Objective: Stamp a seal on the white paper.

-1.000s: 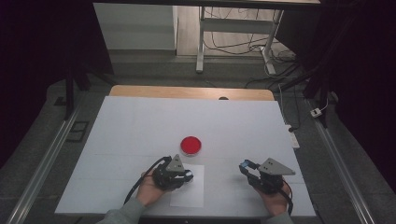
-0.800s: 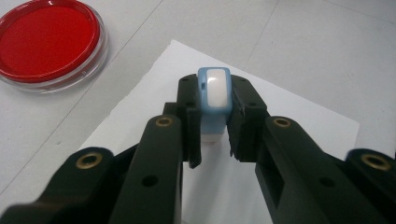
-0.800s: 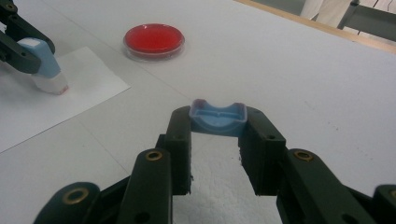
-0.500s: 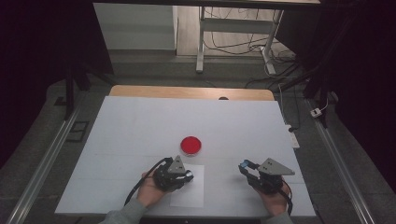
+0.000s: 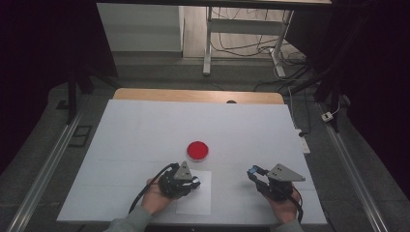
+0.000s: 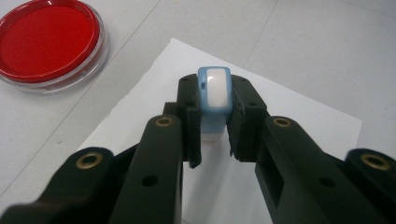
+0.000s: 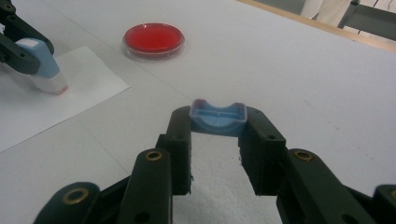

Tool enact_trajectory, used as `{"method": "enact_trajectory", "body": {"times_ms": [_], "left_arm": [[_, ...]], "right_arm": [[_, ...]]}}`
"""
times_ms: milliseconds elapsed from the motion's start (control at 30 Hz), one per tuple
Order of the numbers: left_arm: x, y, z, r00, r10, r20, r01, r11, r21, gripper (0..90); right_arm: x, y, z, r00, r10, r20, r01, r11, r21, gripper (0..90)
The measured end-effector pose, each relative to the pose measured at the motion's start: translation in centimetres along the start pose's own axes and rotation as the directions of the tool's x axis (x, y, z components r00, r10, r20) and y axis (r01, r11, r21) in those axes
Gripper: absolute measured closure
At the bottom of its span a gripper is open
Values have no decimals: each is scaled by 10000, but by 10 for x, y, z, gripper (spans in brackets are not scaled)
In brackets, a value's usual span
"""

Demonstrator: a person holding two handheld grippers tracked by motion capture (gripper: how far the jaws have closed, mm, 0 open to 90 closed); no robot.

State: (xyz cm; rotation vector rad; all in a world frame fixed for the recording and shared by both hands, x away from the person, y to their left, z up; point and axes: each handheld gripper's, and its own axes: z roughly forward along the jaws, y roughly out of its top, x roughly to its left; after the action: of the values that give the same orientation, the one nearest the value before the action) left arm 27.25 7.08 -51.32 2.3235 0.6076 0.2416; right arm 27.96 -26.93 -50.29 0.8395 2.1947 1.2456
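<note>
The left gripper [image 6: 212,135] clamps a blue-and-white stamp [image 6: 214,95], its lower end pressed on the white paper sheet [image 6: 299,116] at the table's near edge. The right gripper [image 7: 215,149] — well to the right — pinches the stamp's blue cap [image 7: 218,116]. The red ink pad [image 5: 197,151] sits just beyond the sheet.

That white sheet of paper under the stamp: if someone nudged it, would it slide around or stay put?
The paper looks thin and flat, so it is probably light and floppy and would slide easily on the smooth table. The stamp in the left gripper seems to rest on it, which may pin it.
</note>
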Motion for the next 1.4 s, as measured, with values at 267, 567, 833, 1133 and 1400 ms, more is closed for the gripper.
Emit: {"method": "enact_trajectory", "body": {"times_ms": [267, 567, 833, 1133, 1400], "left_arm": [[-2, 3, 0, 9996, 266, -124, -263, 9994, 202, 765], [-1, 5, 0, 9996, 289, -54, -287, 9990, 350, 765], [-1, 2, 0, 9997, 228, -72, -227, 9996, 145, 765], [-4, -1, 0, 9993, 302, -224, -302, 9995, 7, 765], [-3, -1, 0, 9995, 265, -143, -265, 9996, 9, 765]], "right_arm": [[0, 0, 0, 10000, -42, 1, 42, 10000, -8, 650], [0, 0, 1, 10000, -45, -5, 45, 10000, -9, 650], [0, 0, 0, 10000, -9, 0, 9, 10000, -8, 650], [-1, 0, 0, 10000, -2, -7, 2, 10000, -12, 650], [-1, 0, 0, 10000, 3, -2, -3, 10000, -13, 650]]}}
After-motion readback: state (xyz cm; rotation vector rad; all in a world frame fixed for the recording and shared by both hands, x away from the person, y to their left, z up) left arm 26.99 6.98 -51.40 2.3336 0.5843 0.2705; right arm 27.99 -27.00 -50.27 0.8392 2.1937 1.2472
